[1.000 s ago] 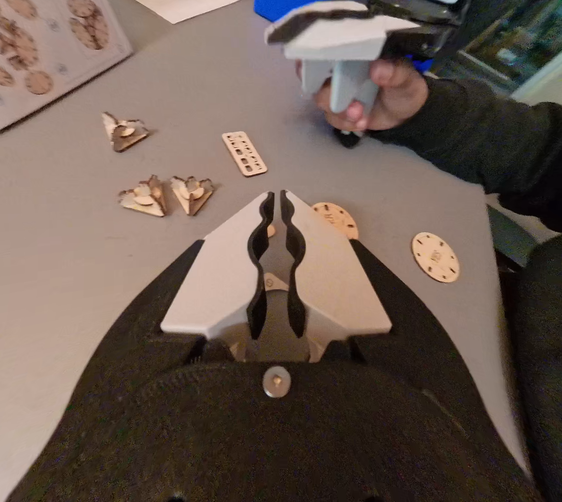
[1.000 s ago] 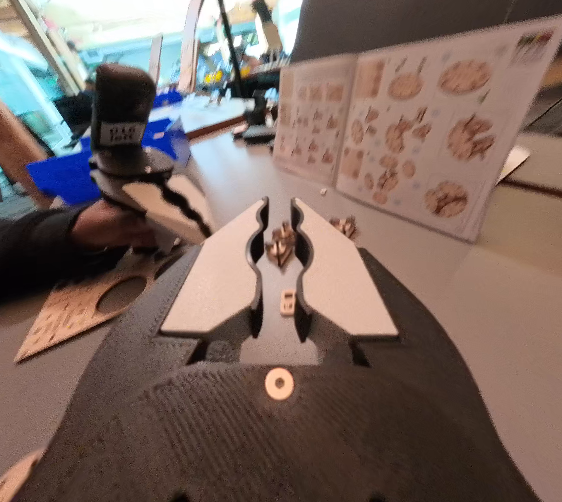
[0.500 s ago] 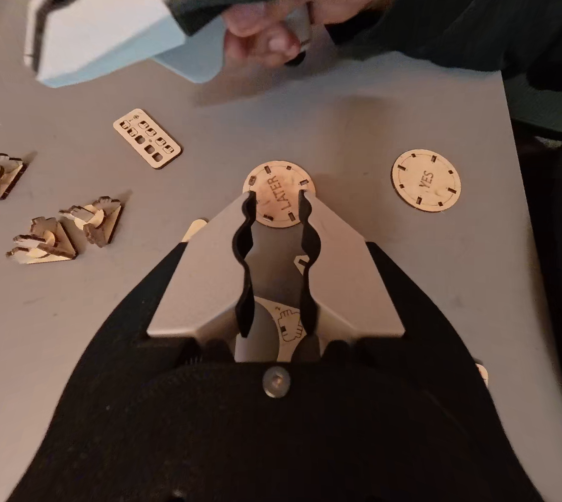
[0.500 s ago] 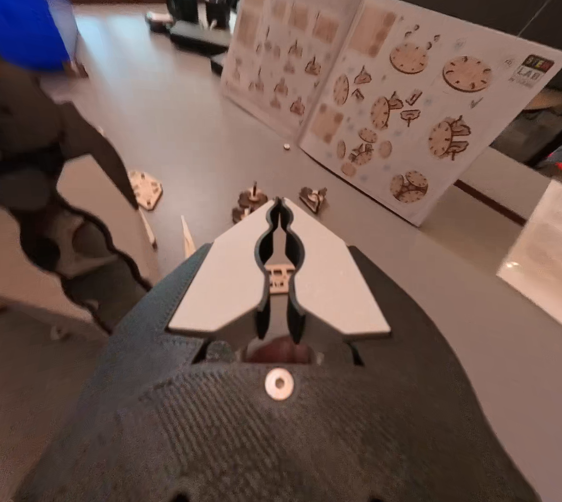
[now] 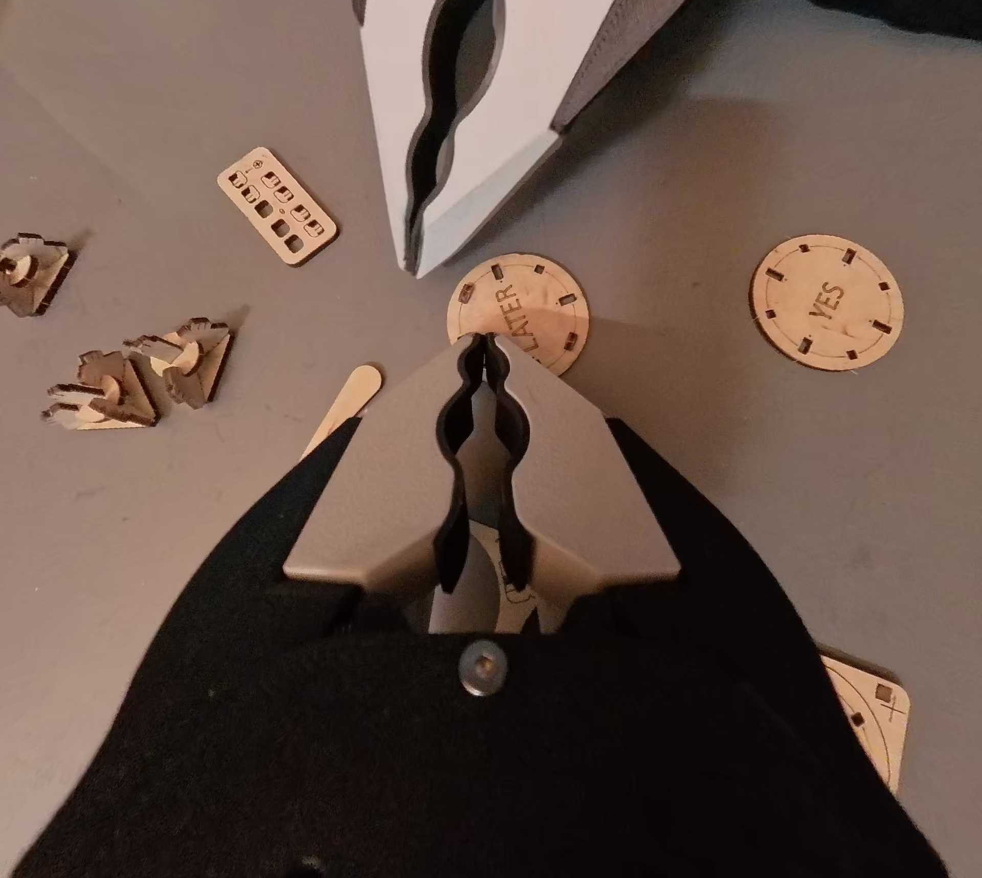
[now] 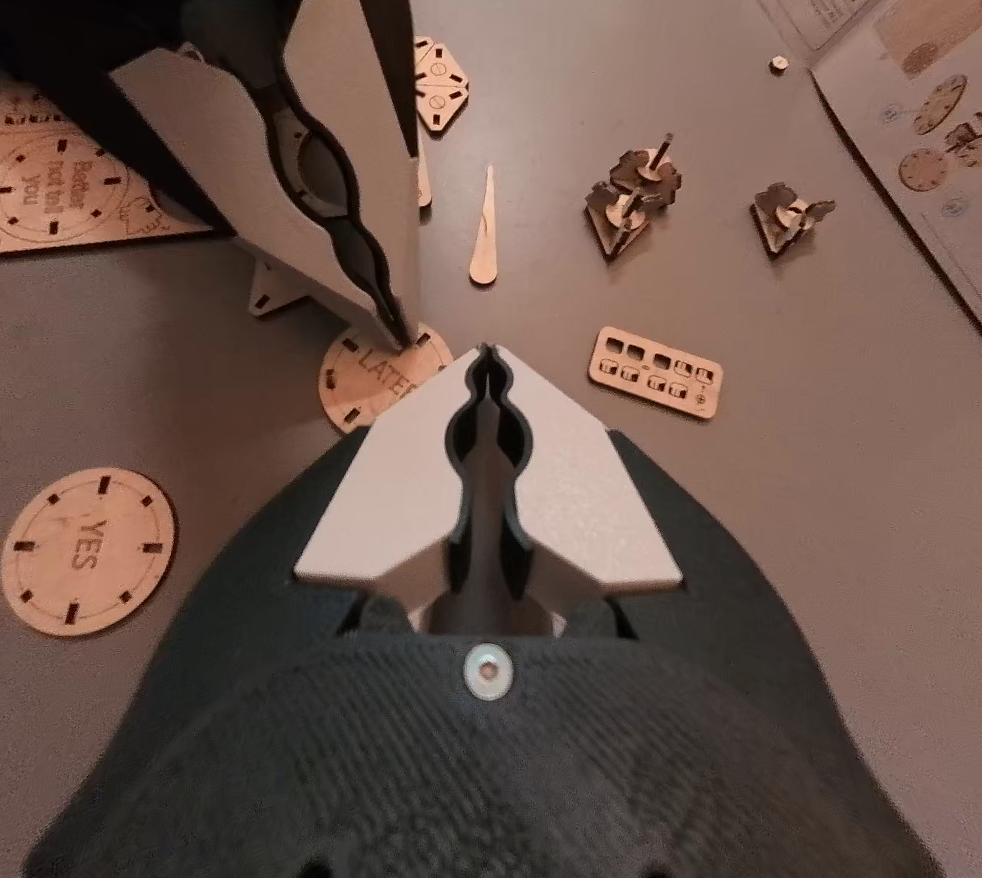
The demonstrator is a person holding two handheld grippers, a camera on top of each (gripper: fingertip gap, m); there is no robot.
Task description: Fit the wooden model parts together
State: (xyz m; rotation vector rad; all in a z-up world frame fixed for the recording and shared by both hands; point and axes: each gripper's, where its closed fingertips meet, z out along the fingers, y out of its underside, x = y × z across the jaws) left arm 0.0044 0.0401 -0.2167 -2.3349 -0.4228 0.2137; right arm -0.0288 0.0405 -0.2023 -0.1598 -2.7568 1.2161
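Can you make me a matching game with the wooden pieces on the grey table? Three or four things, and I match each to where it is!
Things:
1. round disc
2. second round disc
3. rectangular slotted piece
4. left gripper

Places or states:
A. lying alone, off to the right of both grippers
B. fingertips shut, over the near edge of a disc
C. lying between the two gripper tips
D. flat on the table, left of the right gripper

Pairs: 1-C, 2-A, 3-D, 4-B

Both tongs (image 5: pixel 483 339) (image 6: pixel 486 347) dropped, closed, onto one wooden disc (image 5: pixel 531 310).
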